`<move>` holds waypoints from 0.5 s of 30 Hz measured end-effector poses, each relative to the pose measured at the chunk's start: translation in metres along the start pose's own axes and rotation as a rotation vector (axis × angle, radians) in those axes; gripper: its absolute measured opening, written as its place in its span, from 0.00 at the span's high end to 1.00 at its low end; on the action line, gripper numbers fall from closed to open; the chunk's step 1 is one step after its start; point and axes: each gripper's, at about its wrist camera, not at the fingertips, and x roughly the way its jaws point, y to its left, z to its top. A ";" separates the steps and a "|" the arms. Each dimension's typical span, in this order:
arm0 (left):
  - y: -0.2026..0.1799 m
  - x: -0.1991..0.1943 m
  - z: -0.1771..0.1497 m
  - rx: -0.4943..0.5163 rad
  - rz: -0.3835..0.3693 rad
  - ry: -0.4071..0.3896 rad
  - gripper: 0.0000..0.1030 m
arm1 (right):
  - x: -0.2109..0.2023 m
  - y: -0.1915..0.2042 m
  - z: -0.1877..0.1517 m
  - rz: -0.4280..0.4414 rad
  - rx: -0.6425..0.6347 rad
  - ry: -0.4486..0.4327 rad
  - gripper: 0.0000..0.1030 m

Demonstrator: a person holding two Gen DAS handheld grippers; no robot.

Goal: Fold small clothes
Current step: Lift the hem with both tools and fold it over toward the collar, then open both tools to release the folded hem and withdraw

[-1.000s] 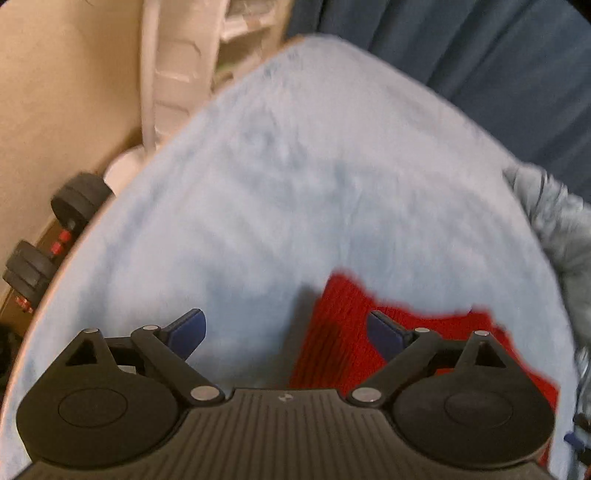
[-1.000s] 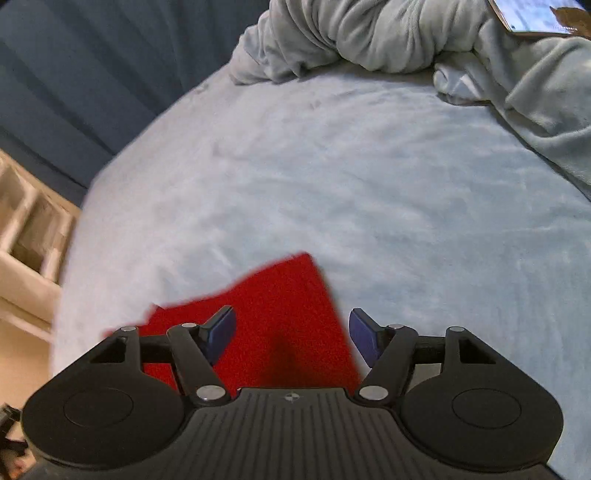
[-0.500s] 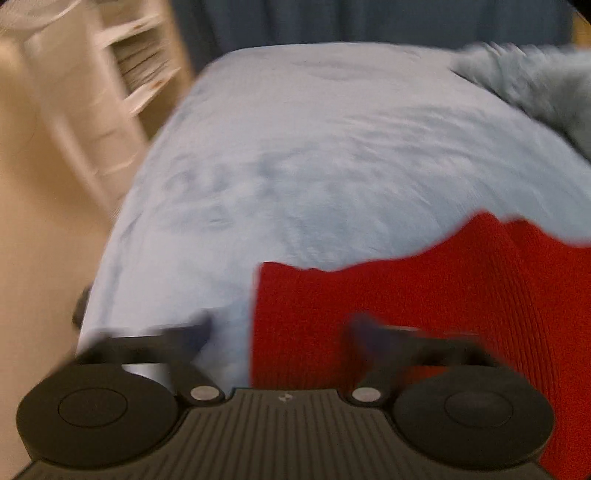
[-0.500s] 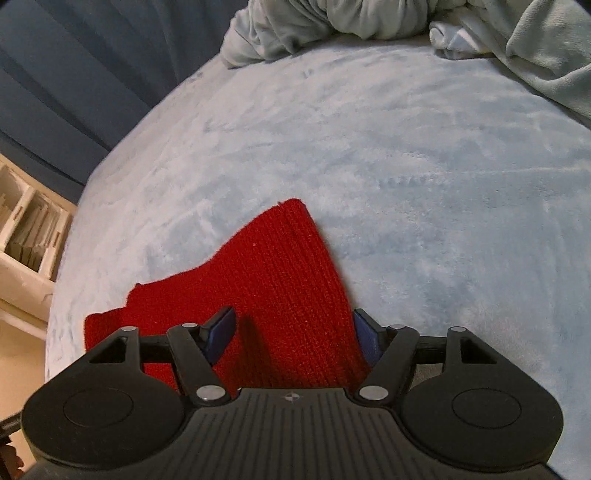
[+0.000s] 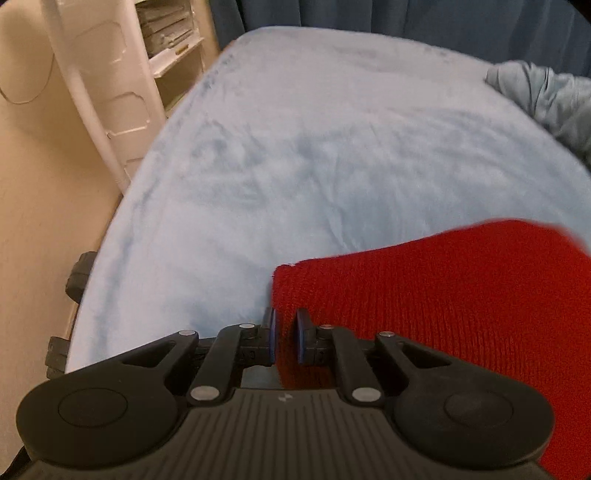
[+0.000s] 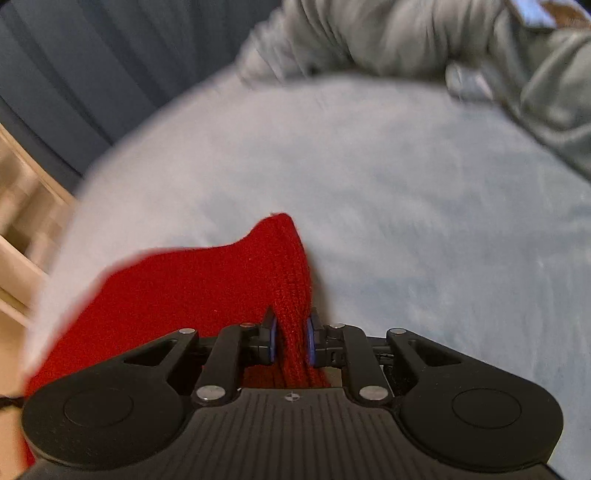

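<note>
A red knit garment lies on the pale blue bed cover. In the left wrist view my left gripper has its jaws closing, and its blue pads pinch the garment's left edge near the corner. In the right wrist view the same red knit garment is bunched into a raised ridge at its right corner. There the jaws of my right gripper are closing, with the pads squeezing that ridge. The part of the garment under both grippers is hidden.
A crumpled grey blanket lies at the far end of the bed cover, with a phone on it. A white shelf unit and black dumbbells stand off the bed's left edge. Dark blue curtains hang behind.
Both grippers went from wide open to closed on the red garment's edges. The left one rolled and slid onto the left edge. The right one sank onto the right corner, which has bunched up.
</note>
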 end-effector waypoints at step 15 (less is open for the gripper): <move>0.017 -0.104 -0.077 -0.091 0.078 -0.108 0.00 | -0.106 0.016 -0.061 0.008 -0.232 -0.162 0.47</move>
